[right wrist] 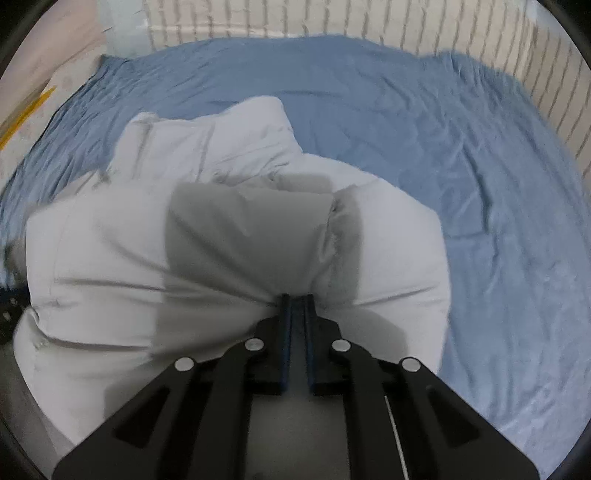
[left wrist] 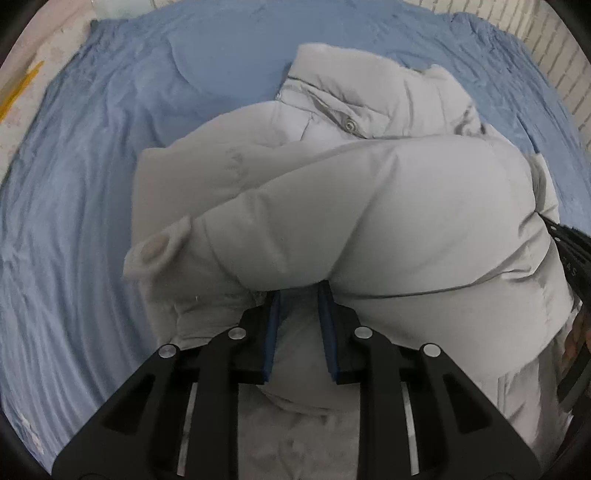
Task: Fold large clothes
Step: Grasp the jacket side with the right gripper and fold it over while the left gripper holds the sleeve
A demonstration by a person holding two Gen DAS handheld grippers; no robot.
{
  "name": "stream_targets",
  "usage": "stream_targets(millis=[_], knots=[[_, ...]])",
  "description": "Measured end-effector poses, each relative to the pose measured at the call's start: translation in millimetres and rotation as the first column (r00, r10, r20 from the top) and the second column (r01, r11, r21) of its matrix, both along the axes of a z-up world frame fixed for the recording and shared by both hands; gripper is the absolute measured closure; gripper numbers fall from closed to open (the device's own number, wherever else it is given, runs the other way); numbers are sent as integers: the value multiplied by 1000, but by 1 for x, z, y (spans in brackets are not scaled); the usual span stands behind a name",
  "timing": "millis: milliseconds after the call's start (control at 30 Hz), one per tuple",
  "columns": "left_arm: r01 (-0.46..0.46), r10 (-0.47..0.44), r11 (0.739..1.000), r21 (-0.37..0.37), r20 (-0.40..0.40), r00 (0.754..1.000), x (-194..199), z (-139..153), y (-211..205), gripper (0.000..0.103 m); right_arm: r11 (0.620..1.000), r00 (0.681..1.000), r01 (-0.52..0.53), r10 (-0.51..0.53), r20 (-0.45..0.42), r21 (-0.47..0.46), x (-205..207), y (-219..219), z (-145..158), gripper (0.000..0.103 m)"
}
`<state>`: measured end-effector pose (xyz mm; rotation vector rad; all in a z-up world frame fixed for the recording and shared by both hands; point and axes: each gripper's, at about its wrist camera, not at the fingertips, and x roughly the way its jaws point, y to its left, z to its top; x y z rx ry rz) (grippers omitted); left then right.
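Observation:
A pale grey puffer jacket (left wrist: 369, 192) lies bunched on a blue bedsheet (left wrist: 92, 184), its collar and snap buttons toward the far side. My left gripper (left wrist: 299, 291) is shut on a thick fold of the jacket's near edge, with fabric filling the gap between its blue pads. In the right wrist view the same jacket (right wrist: 110, 240) bulges up in front of my right gripper (right wrist: 297, 297), which is shut on a thin fold of its near edge. The right gripper's black body shows at the right edge of the left wrist view (left wrist: 569, 258).
The blue sheet (right wrist: 480, 184) covers the whole bed around the jacket. A white brick-patterned wall (right wrist: 332, 18) runs along the far and right sides. A pale floor with a yellow stripe (left wrist: 22, 88) lies to the far left.

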<state>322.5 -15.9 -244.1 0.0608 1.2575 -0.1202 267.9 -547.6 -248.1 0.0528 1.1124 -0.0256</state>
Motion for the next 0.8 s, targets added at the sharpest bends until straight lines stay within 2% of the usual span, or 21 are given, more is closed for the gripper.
stream_targets(millis=[167, 333, 433, 667, 800], knots=[[-7, 6, 1000, -24, -53, 999, 18, -8, 5, 81, 993, 994, 32, -20, -105, 112, 35, -17, -11, 99], [32, -34, 999, -35, -33, 999, -10, -12, 15, 81, 998, 998, -23, 26, -55, 66, -9, -9, -15, 100], [54, -55, 998, -32, -14, 998, -7, -16, 12, 81, 999, 999, -45, 45, -12, 16, -32, -2, -16, 101], [52, -50, 997, 54, -42, 998, 19, -24, -8, 81, 999, 998, -29, 29, -59, 15, 7, -3, -24, 102], [43, -40, 998, 52, -52, 998, 30, -27, -10, 81, 999, 997, -21, 23, -70, 34, 14, -6, -29, 102]])
